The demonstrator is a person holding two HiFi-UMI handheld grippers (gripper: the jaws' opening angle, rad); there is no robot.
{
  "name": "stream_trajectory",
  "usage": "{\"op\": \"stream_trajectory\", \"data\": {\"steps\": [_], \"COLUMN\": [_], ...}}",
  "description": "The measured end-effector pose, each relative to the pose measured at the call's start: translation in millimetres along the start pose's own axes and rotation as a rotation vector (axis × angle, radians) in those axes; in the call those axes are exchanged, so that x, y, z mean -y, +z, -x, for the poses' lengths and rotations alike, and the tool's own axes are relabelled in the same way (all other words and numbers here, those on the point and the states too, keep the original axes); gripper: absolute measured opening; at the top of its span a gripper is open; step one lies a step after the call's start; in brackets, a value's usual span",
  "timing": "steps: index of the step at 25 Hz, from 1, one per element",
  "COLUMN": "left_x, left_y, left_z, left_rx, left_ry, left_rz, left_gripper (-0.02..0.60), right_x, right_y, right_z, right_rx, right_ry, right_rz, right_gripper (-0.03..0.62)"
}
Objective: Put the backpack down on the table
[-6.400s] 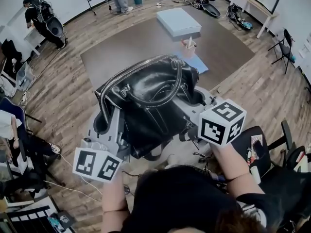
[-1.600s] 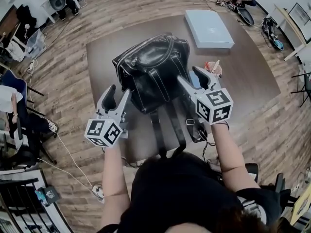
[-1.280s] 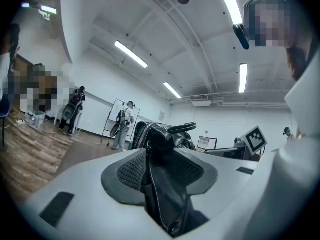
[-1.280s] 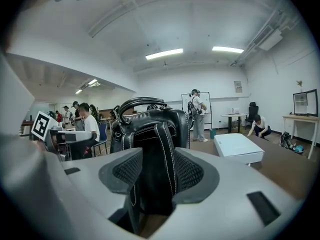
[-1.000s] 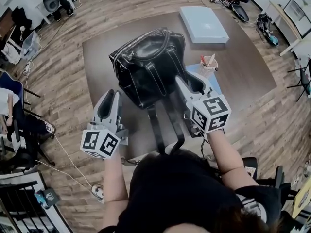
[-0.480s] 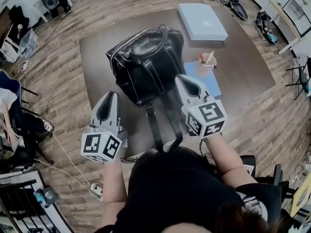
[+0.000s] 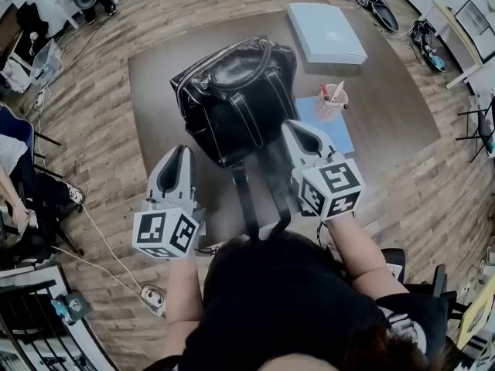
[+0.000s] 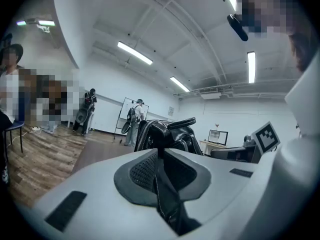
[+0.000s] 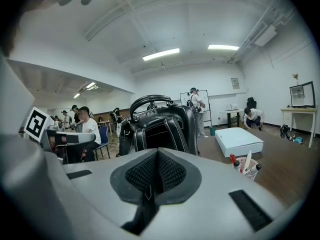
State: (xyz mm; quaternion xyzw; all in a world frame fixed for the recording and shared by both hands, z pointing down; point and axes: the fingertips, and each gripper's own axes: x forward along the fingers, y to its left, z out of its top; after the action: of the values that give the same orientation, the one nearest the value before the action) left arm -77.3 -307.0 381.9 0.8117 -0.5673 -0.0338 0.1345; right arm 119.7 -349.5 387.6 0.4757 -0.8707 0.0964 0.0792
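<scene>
The black leather backpack (image 7: pixel 232 91) stands on the dark brown table (image 7: pixel 155 76), its two straps (image 7: pixel 241 199) trailing toward the table's near edge. My left gripper (image 7: pixel 179 151) is shut and empty, just to the left of the bag's near corner and not touching it. My right gripper (image 7: pixel 298 127) is shut and empty too, beside the bag's near right side. In the left gripper view the backpack (image 8: pixel 165 134) rises beyond the shut left gripper (image 8: pixel 157 154). The right gripper view shows the backpack (image 9: pixel 160 124) ahead of the shut right gripper (image 9: pixel 157 156).
A light blue flat box (image 7: pixel 326 33) lies at the table's far right. A cup of pens (image 7: pixel 331 99) stands on a blue sheet (image 7: pixel 334 134) right of the bag. Chairs and several people are around on the wooden floor, and a cable (image 7: pixel 100 246) runs at the left.
The backpack went from being held up in both grippers to standing on the table. Both grippers have let go, drawn back slightly and shut, the right one closing within the last second.
</scene>
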Motion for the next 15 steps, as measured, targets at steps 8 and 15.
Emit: {"op": "stream_trajectory", "data": {"steps": [8,15], "left_x": [1.4,1.6], "left_y": [-4.3,-6.2], "left_z": [-0.3,-0.1], "left_rx": [-0.022,-0.032], "left_ry": [0.01,0.022], "left_rz": [-0.003,-0.001], "left_gripper": [0.057,0.057], "right_x": [-2.2,-0.1], "right_y": [-2.5,-2.8], "right_z": [-1.2,-0.7], "right_rx": [-0.018,-0.029], "right_ry": [0.021,0.034], "right_rz": [-0.003,0.004], "right_gripper": [0.017,0.017]}}
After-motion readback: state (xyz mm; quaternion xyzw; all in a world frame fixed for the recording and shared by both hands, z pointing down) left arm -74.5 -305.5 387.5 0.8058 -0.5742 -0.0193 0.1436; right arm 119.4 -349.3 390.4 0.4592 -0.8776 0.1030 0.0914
